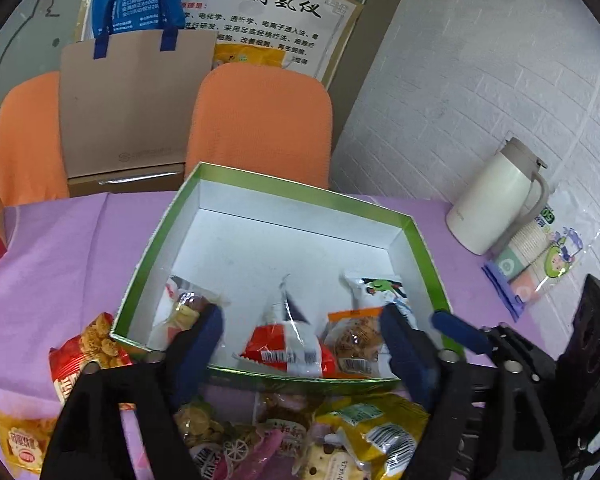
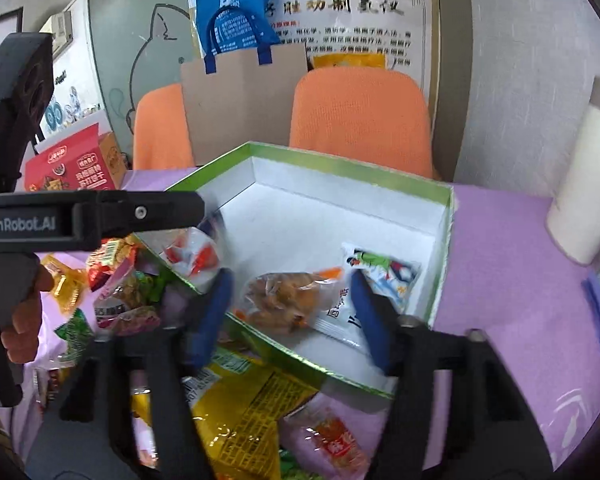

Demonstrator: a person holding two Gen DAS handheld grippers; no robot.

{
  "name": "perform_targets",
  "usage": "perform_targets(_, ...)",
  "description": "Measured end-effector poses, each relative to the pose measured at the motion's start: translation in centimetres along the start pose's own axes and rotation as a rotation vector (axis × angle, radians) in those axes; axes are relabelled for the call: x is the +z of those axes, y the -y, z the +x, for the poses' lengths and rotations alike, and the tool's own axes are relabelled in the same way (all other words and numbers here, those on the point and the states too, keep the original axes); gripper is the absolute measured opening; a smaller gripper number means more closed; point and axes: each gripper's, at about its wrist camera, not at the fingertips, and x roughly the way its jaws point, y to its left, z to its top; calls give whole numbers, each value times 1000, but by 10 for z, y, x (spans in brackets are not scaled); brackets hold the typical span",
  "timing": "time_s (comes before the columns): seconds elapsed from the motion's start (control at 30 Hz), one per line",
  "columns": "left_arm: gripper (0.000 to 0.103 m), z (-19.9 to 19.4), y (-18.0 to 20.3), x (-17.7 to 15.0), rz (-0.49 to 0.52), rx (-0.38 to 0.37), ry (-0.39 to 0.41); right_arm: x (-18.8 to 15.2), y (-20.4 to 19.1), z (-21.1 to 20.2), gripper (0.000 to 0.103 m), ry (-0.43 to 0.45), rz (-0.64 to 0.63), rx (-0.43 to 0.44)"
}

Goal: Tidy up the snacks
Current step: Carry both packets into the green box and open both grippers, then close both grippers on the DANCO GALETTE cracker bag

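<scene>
My left gripper carries a label reading "GenRobot.AI" in pale letters on its black body. The poster behind the orange chairs has a large black Chinese heading; the blue bag shows white print too small to read

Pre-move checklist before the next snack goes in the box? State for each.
1. Left tongs open and empty: ok, nothing between the blue pads.
2. Right tongs open and empty: ok; the cookie packet lies between the pads but its grip is released.
3. Free floor in the green box: ok, the far half is bare.
4. Packets already in the box lie flat along the near wall: ok for the red-and-white packet.
5. Loose snacks in reach: ok, the yellow packet lies just outside the near wall.
6. Tongs clear of each other: cannot tell, they are close.
</scene>
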Motion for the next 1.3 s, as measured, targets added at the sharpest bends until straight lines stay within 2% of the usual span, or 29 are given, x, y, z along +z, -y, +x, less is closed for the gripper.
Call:
perform_targets(0.07,93,-3,-1,-3,20,36,37,-2,-1,-8,79,25,-24,-18)
perform_targets(0.17,93,-4,-4,-5,24,63,19,-5,3,-14,82,24,-13,-24)
perform_targets(0.37,93,-23,-3,-11,20,63,14,-7,4,-34,82,0,37,16)
perform_targets(0.57,93,-69,11,-25,42,54,38,-3,-3,-82,83,51,41,43)
perform_targets(0.7,93,-101,19,-41,61,64,38,-6,-7,-117,88,81,44,34)
perform_targets(0.9,93,-137,22,-81,78,43,67,-32,-10,-158,92,120,72,53)
perform_targets(1.07,93,-147,10,-119,60,44,50,-59,-13,-157,92,77,71,72)
perform_targets(1.2,93,-147,-6,-150,-7,32,19,-80,-16,-139,92,-15,89,101)
perform_targets(1.3,93,-146,-12,-170,-11,31,9,-91,-24,-124,91,-62,76,121)
